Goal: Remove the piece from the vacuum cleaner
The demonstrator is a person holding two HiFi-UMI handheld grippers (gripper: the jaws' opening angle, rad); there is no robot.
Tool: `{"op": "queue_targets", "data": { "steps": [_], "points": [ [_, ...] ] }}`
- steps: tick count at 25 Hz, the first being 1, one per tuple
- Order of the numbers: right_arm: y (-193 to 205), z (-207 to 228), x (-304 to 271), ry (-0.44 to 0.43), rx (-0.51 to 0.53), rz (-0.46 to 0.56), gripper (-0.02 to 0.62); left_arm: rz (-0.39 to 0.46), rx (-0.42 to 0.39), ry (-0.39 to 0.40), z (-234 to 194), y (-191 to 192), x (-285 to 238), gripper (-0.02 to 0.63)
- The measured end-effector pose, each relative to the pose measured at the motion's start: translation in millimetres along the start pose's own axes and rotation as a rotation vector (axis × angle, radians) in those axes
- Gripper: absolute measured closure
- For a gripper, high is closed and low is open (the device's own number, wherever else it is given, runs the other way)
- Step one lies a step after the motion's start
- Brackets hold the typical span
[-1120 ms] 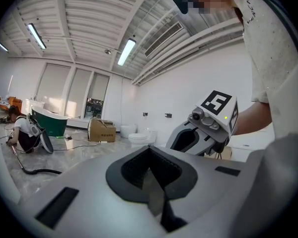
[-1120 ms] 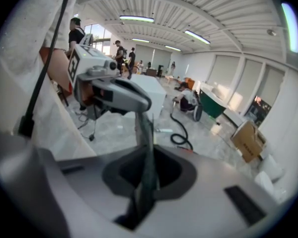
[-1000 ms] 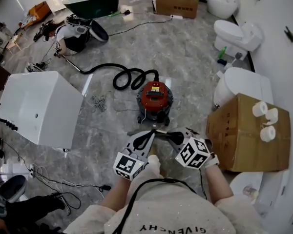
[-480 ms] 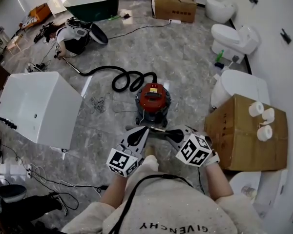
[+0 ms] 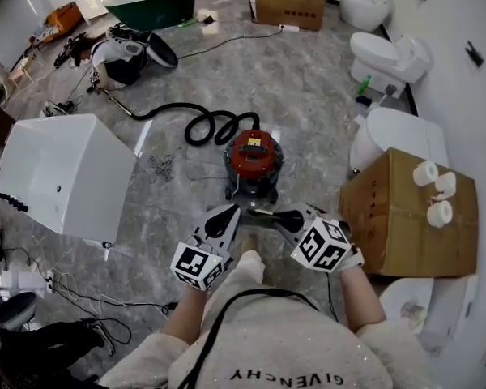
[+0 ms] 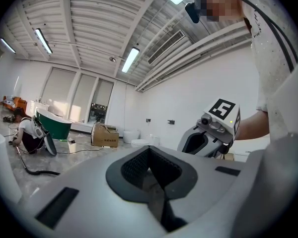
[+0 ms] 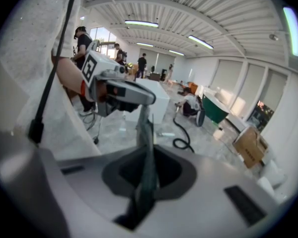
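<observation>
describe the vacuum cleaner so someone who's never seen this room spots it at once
On the grey marble floor, find the gap between the big white block at left and the cardboard box topped with white rolls at right. The vacuum cleaner is the small round canister standing there. Only it has a bright red lid, with a black hose looping away.

Held low in front of body, tips angled toward each other: L hand-held gripper (image 5: 227,215) level, jaws closed, empty; R hand-held gripper (image 5: 280,217) tilted down, jaws closed. Forearms (image 5: 358,302) bent.
</observation>
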State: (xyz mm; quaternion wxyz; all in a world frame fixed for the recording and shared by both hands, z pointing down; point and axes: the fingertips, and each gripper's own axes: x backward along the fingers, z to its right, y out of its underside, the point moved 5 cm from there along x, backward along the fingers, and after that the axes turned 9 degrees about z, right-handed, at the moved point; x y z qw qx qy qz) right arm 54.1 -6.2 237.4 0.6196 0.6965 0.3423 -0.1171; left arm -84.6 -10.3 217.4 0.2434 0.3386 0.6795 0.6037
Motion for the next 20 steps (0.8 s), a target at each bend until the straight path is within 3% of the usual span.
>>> {"op": "queue_targets", "data": {
  "steps": [20],
  "points": [
    [-7,3,-1,0.007,0.023,-0.021,0.558,0.005,0.006,-0.012,-11,-5,9,0.584]
  ]
}}
